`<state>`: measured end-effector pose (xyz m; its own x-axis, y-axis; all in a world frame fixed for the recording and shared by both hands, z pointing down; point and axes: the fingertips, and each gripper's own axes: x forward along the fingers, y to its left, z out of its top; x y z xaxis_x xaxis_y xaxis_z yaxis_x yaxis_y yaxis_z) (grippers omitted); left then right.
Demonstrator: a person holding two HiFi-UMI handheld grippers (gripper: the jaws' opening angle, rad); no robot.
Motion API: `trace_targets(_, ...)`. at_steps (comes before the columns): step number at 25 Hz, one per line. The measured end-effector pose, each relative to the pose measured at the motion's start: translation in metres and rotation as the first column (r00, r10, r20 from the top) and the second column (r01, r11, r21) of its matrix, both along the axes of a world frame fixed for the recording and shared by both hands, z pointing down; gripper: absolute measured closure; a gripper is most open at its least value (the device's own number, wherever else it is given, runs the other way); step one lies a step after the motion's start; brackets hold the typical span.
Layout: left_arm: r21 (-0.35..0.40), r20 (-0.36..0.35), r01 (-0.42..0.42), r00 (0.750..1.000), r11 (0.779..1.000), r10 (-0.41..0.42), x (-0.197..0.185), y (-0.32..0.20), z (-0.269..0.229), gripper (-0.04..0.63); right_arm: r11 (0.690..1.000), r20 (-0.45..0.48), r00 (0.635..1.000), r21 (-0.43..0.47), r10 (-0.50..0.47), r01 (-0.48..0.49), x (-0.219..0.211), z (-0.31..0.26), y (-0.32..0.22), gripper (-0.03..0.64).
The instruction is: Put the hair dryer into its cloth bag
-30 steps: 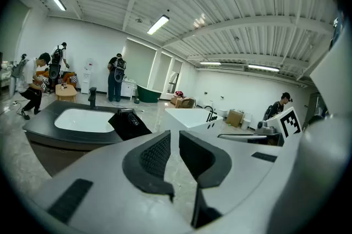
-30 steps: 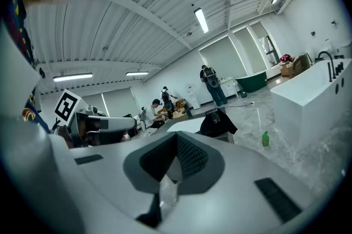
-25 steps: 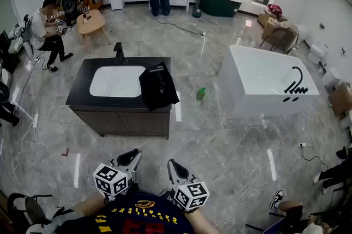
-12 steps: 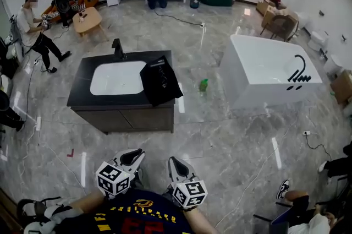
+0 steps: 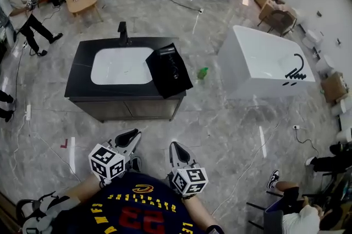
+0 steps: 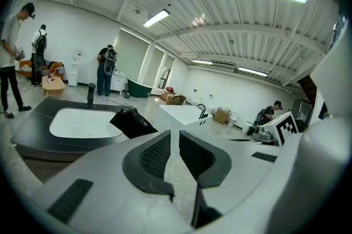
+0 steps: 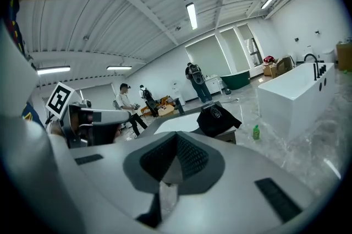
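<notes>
Black bag (image 5: 175, 82), dryer (image 5: 167, 54) on top: task not started

Both sit at the counter's (image 5: 81, 74) right end, bag overhanging the edge. Left gripper (image 5: 131, 136) jaws a narrow slit apart, empty; right gripper (image 5: 176, 149) closed, empty. Both well short of the counter, so every step is left. Open floor ahead; bottle (image 5: 202, 73) and tub (image 5: 264, 65) off to the right

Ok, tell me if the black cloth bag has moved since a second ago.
No. The black cloth bag still lies right of the white basin, overhanging the dark counter.
</notes>
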<state>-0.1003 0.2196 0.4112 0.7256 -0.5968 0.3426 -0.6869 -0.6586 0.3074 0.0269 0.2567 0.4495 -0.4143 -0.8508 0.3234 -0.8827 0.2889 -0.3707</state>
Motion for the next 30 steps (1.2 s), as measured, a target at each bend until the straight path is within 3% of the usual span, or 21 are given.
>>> trace_targets(9, -0.020, -0.066, -0.044, 0.997, 0.999, 0.042, -0.067, -0.045, 0.008, 0.545, 0.999, -0.047, 0.998, -0.009, 0.045, -0.045, -0.069, -0.003, -0.036, 0.626)
trace_targets(19, -0.096, -0.127, -0.123, 0.986, 0.988, 0.111, -0.054, -0.061, 0.029, 0.545, 0.993, -0.091, 0.992, -0.082, 0.082, -0.090, -0.067, 0.012, -0.038, 0.624)
trace_targets(30, -0.101, -0.056, 0.013, 0.998, 0.995, -0.019, -0.047, -0.133, 0.035, 0.545, 0.997, -0.025, 0.999, -0.077, -0.024, 0.022, -0.048, 0.025, -0.129, 0.624)
